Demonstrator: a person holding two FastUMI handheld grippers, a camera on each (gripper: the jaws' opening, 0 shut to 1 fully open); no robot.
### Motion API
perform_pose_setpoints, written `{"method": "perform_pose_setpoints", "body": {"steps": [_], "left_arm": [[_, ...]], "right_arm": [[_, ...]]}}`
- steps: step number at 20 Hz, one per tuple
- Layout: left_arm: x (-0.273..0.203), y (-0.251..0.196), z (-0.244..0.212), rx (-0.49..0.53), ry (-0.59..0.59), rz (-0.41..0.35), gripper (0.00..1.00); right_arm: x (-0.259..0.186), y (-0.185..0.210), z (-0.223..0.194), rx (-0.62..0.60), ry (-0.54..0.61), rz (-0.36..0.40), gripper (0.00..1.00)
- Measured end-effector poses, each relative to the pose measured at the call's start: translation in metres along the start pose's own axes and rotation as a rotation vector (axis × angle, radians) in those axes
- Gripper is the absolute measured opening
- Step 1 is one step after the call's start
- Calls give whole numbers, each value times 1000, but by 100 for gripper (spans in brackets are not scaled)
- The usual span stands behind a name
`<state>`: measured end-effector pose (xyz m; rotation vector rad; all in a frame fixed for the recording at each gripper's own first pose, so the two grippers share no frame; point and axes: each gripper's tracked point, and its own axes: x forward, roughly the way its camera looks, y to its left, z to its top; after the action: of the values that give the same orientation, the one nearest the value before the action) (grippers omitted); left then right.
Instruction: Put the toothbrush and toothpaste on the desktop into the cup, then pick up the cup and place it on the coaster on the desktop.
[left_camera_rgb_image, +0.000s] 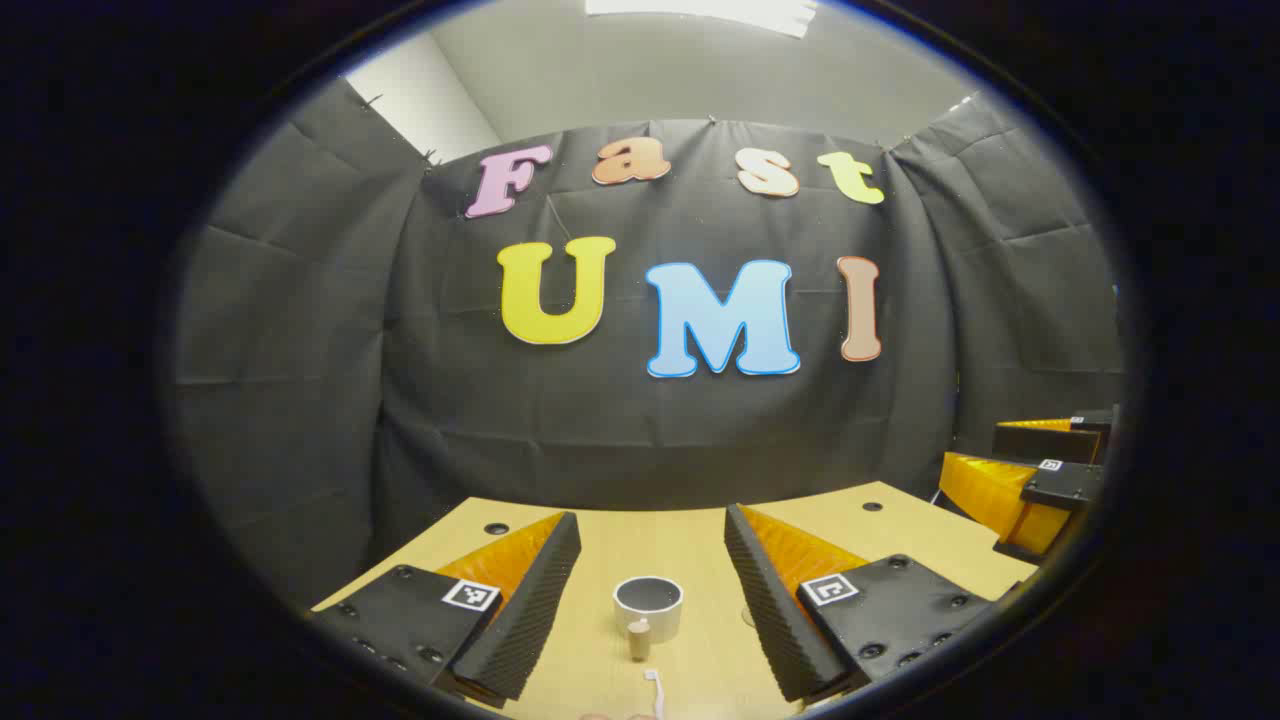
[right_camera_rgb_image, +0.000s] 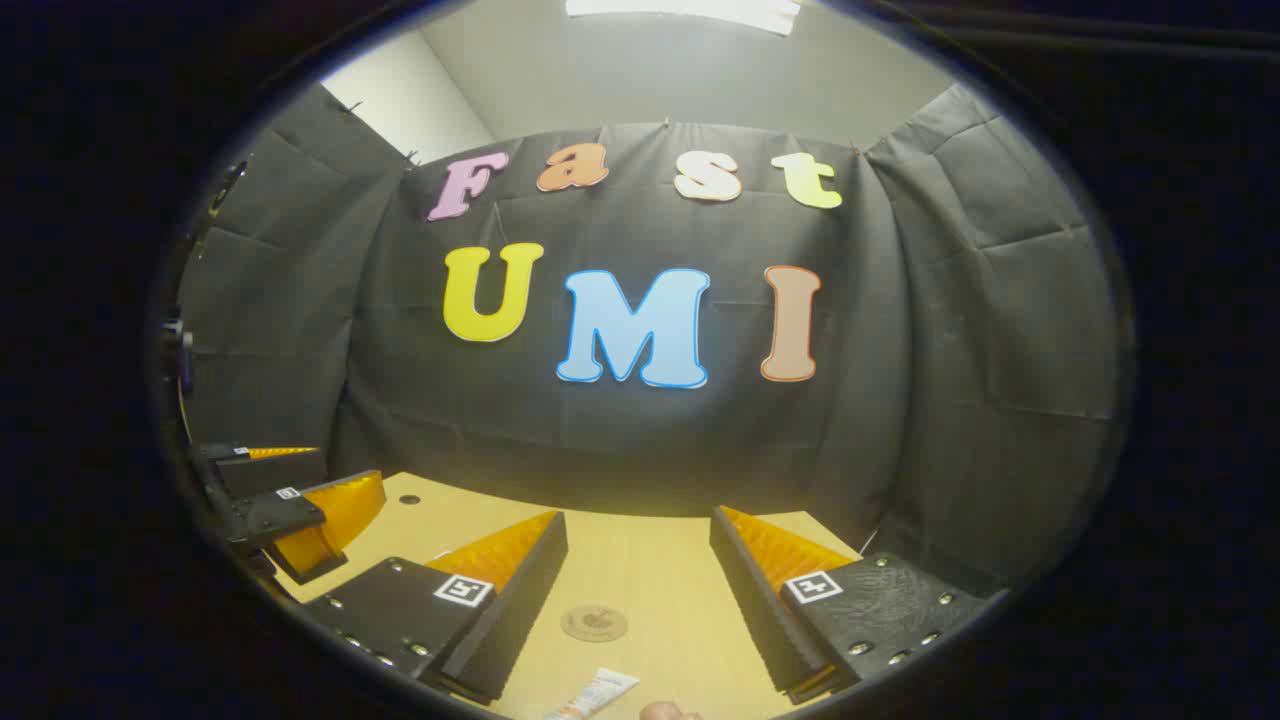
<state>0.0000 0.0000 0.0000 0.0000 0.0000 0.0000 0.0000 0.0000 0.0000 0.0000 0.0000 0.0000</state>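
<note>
Left hand-held gripper (left_camera_rgb_image: 652, 540) hovers over the desk (left_camera_rgb_image: 640, 545), jaws wide apart, holding nothing. Cup (left_camera_rgb_image: 648, 605) stands upright on the desk between its fingers and a little beyond the tips. Just nearer than the cup stands a small tan cylinder (left_camera_rgb_image: 639, 640) (can't tell what it is), and nearer again lies the toothbrush (left_camera_rgb_image: 655, 692), at the bottom edge.

Right hand-held gripper (right_camera_rgb_image: 638, 530) also wide open and empty. Coaster (right_camera_rgb_image: 594, 623) lies flat on the desk between its fingers, slightly left of centre. Toothpaste (right_camera_rgb_image: 594, 695) lies nearer, at the bottom edge, clear of both fingers. Left gripper shows far left in this view, right gripper far right in the left gripper view.
</note>
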Motion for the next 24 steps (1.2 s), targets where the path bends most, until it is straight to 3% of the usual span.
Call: {"method": "perform_pose_setpoints", "body": {"steps": [7,12,17,18,24], "left_arm": [[7,5,-11,-17,31,14,100],[12,4,-38,-25,120,11,100],[17,-3,-87,2,283,-16,100],[18,-6,-95,0,316,-27,94],[20,-10,-160,-47,553,-37,94]], "right_arm": [[4,2,-9,5,38,10,91],[10,11,-36,14,135,50,91],[19,26,-68,46,261,104,91],[22,26,-75,45,287,104,90],[24,23,-131,55,508,73,91]]}}
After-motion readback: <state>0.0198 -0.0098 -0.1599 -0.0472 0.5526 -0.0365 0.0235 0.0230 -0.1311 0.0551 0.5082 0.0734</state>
